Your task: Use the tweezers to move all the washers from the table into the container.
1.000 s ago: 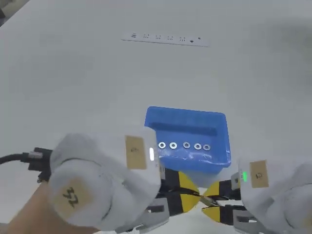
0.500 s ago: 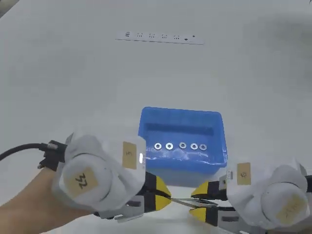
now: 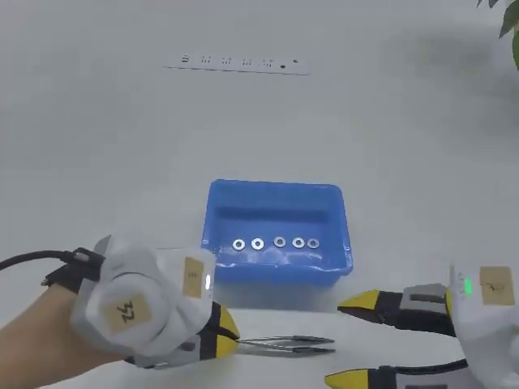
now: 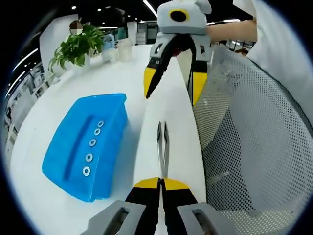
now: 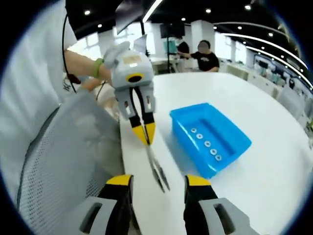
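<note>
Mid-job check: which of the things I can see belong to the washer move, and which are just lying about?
For the job:
- tweezers, clamped in the left gripper
- right gripper, open
- blue container
- five washers in a row inside it

Lying about:
- power strip at the far side of the table
- plant
- mesh chair

Five washers in blue container, tweezers near
</note>
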`<action>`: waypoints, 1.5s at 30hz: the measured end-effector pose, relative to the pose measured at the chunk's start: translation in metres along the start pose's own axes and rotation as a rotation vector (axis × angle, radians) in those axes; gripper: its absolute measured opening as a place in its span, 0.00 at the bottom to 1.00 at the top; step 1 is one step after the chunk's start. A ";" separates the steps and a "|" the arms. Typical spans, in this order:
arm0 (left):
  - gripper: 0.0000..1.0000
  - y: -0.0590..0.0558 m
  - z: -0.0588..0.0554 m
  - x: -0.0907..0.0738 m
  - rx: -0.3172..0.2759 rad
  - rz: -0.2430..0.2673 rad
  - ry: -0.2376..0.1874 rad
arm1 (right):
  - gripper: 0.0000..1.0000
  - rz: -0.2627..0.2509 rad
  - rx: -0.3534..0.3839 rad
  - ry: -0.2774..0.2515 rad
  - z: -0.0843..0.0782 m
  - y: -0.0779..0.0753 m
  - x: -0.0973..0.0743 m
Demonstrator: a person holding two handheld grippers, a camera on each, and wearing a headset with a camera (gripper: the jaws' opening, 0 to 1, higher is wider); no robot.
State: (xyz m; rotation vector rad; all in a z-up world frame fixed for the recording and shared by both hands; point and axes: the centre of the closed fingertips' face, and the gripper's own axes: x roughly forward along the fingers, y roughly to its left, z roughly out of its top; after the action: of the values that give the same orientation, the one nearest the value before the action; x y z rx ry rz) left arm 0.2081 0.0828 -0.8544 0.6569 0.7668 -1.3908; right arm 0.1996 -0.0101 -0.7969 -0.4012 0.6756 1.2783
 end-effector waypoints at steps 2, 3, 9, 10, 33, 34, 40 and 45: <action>0.00 0.000 -0.002 0.001 0.000 -0.005 0.016 | 0.39 -0.022 0.005 -0.009 -0.001 -0.001 -0.009; 0.00 0.000 -0.002 0.001 0.004 -0.005 0.015 | 0.40 -0.041 0.008 -0.016 -0.003 -0.001 -0.016; 0.00 0.003 -0.005 0.003 -0.014 -0.016 0.032 | 0.51 -0.139 0.027 0.009 -0.019 -0.013 -0.051; 0.00 0.002 -0.005 0.003 -0.023 -0.018 0.032 | 0.53 -0.158 0.040 -0.007 -0.018 -0.016 -0.056; 0.91 0.006 0.029 -0.134 -0.566 0.701 -0.630 | 0.99 -0.584 0.177 -0.431 0.016 -0.062 -0.109; 0.93 0.009 0.032 -0.140 -0.570 0.754 -0.669 | 0.99 -0.600 0.163 -0.445 0.021 -0.063 -0.111; 0.99 0.024 0.025 -0.161 -0.603 0.892 -0.825 | 0.99 -0.679 0.126 -0.592 0.045 -0.069 -0.125; 0.99 0.028 0.028 -0.168 -0.625 0.956 -0.876 | 0.99 -0.678 0.165 -0.624 0.039 -0.073 -0.126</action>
State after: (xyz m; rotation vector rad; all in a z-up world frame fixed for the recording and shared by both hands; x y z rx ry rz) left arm 0.2349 0.1647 -0.7044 -0.1351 0.0822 -0.3917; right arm 0.2619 -0.0977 -0.6905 -0.0613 0.0830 0.6296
